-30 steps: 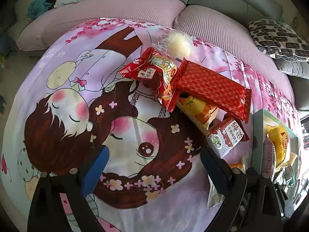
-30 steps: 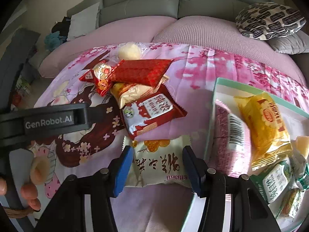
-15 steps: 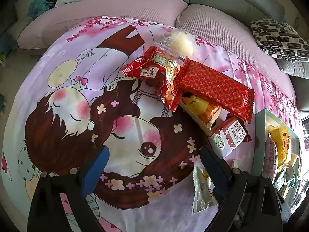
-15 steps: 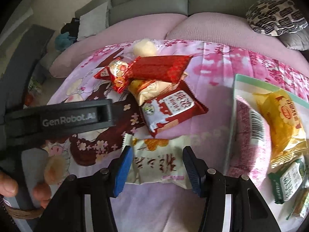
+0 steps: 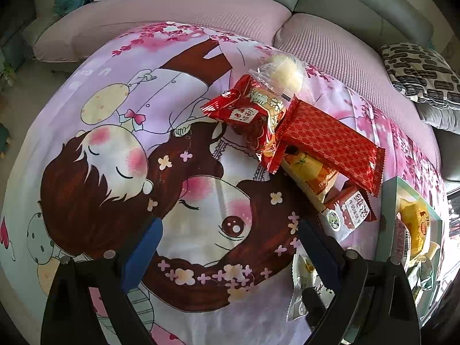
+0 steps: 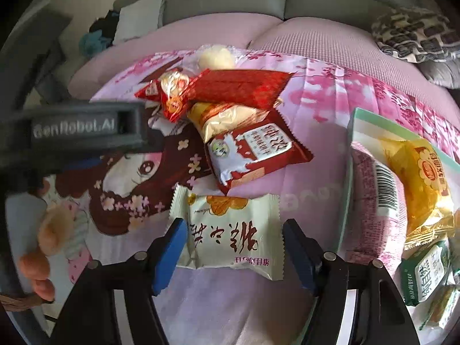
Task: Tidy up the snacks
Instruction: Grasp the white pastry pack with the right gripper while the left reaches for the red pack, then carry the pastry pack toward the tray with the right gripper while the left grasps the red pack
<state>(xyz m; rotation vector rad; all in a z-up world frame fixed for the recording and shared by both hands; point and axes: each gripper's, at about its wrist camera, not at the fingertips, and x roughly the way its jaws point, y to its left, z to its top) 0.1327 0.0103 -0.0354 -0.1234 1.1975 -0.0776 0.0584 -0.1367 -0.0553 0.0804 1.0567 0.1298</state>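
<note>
Snacks lie in two groups on a cartoon-print cloth spread over a pink sofa: some already sit in the green-rimmed tray, others remain loose in a pile. By the look of it, the sorting is partly done.

Placed in the tray: a pink packet with a barcode, a yellow packet and at least one green-and-white packet.

Outstanding on the cloth: a red patterned bar, a red crinkled packet, a clear-wrapped pale round cake, a yellow packet partly under the bar, a red-and-white packet and a cream packet.

Right gripper: jaws opening, the cream packet between them, its edges close to both pads; firm contact is not evident, so it reads as released or about to be.

Left gripper: spread wide over bare cloth, holding nothing.

Writing: "GenRobot.AI" is legible on the left gripper's body in the right wrist view. Packet labels carry Chinese characters, seen inverted; they are not read with confidence. The barcode digits are too small.
</note>
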